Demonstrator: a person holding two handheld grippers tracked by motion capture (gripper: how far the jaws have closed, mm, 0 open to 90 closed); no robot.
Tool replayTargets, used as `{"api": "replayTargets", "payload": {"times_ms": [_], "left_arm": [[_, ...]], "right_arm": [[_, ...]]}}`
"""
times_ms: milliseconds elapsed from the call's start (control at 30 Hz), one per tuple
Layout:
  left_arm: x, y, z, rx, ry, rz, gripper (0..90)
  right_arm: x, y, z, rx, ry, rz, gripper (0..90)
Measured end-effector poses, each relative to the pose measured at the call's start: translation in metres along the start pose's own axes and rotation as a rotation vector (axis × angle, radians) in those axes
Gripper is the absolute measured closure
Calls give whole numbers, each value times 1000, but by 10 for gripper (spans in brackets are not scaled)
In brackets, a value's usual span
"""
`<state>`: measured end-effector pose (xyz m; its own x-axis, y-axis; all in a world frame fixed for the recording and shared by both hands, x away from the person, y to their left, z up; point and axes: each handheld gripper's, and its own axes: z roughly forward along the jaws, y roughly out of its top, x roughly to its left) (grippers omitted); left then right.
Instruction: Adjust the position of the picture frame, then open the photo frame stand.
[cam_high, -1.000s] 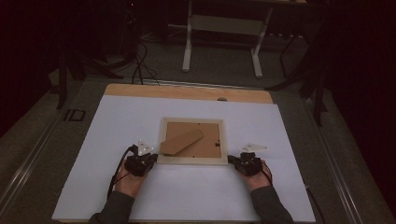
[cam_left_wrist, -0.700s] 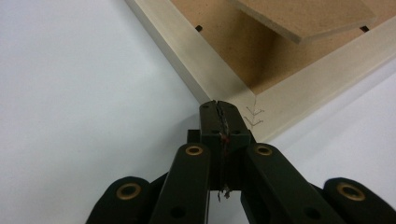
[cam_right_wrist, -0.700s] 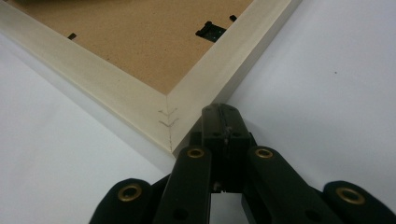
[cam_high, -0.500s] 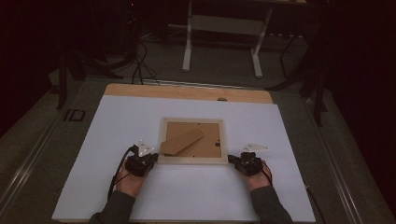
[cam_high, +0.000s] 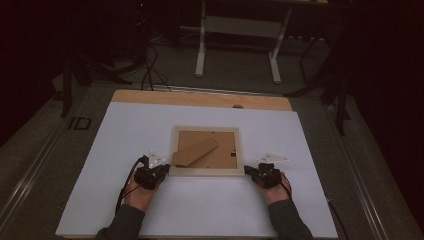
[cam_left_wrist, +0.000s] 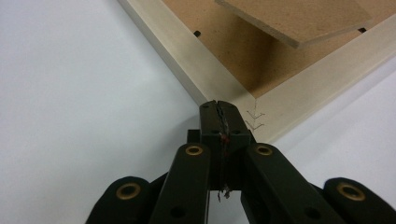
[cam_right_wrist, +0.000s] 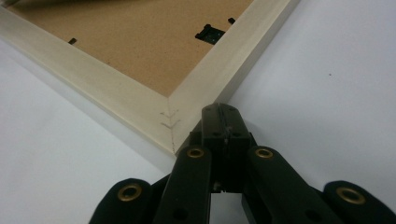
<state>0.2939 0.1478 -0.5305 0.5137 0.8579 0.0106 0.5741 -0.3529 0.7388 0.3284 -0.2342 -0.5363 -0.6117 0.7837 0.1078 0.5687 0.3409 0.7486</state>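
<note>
Staples at frame (cam_left_wrist: 243, 84) corner show beside closed left tongs (cam_left_wrist: 218, 106)

Dim room; grey floor (cam_high: 165, 65); white-legged desk (cam_high: 239, 27)

The picture frame (cam_high: 205, 171) is pale cream wood around a plain brown fibreboard back (cam_high: 225, 150), with a lighter tan stand flap (cam_high: 195, 152) on it. Beneath the frame lies a white sheet (cam_high: 200, 210), and beyond the frame shows the desk's (cam_high: 200, 98) light wood edge. Both grippers (cam_left_wrist: 219, 109) (cam_right_wrist: 220, 111) beside the frame are black with brass-coloured rivets.
</note>
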Motion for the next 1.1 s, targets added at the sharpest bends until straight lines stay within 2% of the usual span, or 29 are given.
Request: {"api": "replayTargets", "payload": {"times_ms": [367,600,933,1100], "left_arm": [[9,0,4,-1,-34,-19,898],[13,0,0,-23,-51,-43,812],[16,1,-4,-45,-65,-50,767],[22,4,-8,-63,-73,-83,729]], "right_arm": [[6,3,-6,-47,-8,-36,898],[6,1,-7,-51,-30,-48,865],[4,1,-9,-58,-42,-53,842],[4,1,-9,-60,-45,-57,825]]}}
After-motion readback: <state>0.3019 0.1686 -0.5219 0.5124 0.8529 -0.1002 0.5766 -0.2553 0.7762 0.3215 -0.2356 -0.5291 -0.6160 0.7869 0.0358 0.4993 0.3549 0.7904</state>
